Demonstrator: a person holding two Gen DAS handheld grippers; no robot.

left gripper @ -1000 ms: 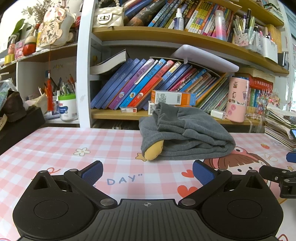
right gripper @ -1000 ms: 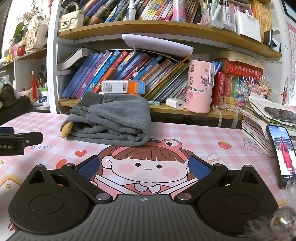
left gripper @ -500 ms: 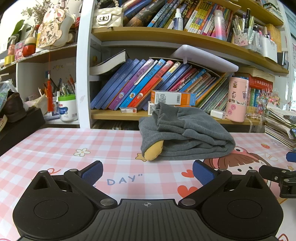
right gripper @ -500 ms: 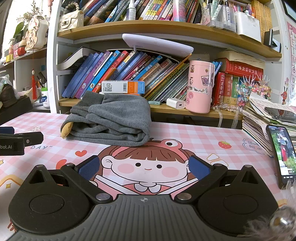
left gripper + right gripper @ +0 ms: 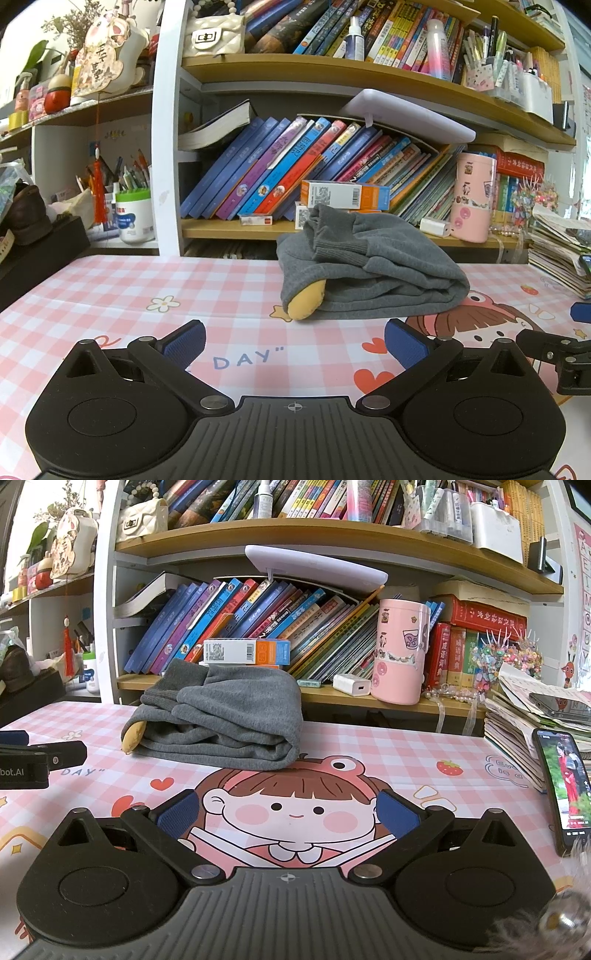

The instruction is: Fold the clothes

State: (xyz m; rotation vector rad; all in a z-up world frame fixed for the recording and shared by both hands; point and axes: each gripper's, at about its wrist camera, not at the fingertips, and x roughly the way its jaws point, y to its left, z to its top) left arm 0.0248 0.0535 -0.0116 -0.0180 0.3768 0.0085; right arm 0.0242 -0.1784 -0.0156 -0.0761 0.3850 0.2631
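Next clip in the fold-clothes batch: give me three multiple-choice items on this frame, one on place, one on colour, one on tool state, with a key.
1. Where does the grey garment lie?
A. On the tablecloth, before the bookshelf
B. On a shelf
C. In the right tool

2. What colour is the tumbler?
A. Green
B. Pink
C. Black

3. How are the left tool and right tool?
A. Both shut on cloth
B. One shut
C. Both open, holding nothing

Key: 1 A, it rests folded on the checked cloth; 2 B, pink with stickers; 3 C, the jaws stand wide, short of the garment.
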